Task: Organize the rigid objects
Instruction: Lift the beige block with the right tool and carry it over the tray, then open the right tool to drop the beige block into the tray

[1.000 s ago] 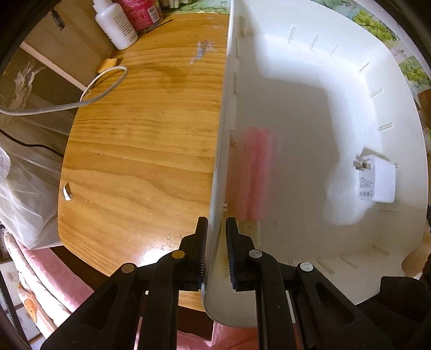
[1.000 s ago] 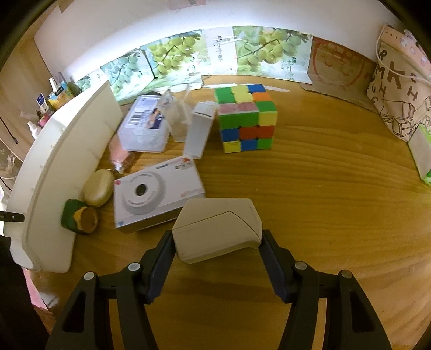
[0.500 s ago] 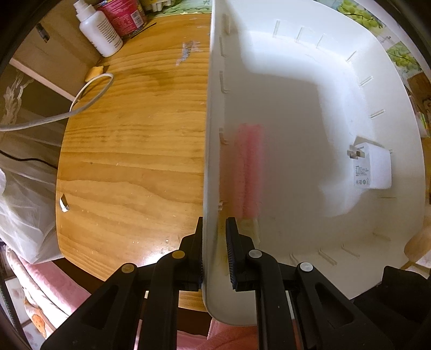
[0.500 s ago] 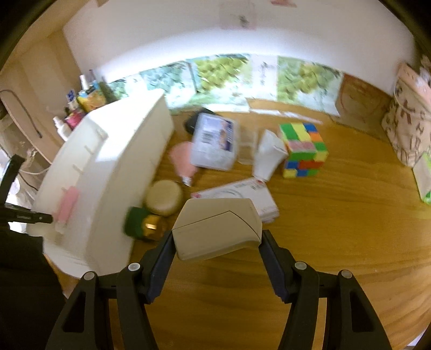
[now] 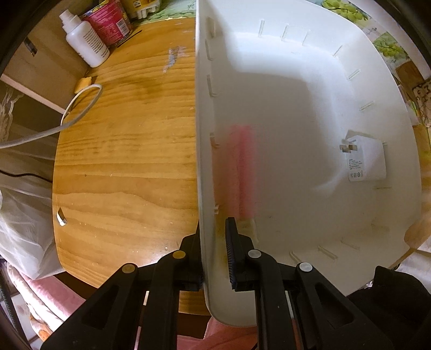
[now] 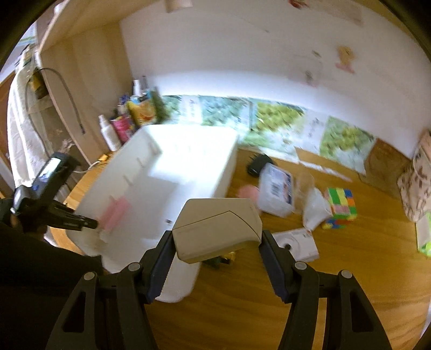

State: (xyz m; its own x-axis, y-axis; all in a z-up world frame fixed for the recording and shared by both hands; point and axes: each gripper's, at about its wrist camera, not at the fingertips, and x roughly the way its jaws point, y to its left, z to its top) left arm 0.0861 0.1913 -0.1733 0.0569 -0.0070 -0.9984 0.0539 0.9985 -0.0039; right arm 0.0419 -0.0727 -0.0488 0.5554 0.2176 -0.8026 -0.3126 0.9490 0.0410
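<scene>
My left gripper is shut on the near wall of a white plastic bin, which is tilted. Inside it lie a pink object by the gripped wall and a white charger plug at the right. My right gripper is shut on a beige box and holds it in the air over the bin's near right edge. The left gripper also shows in the right wrist view, at the bin's left rim.
On the wooden table right of the bin lie a colour cube, a white camera box, a clear packet and a white pouch. Bottles, a red can and a white cable sit left.
My right gripper has risen and swung left with the beige box, from the table beside the camera box to over the bin. The left gripper keeps its hold on the bin wall.
</scene>
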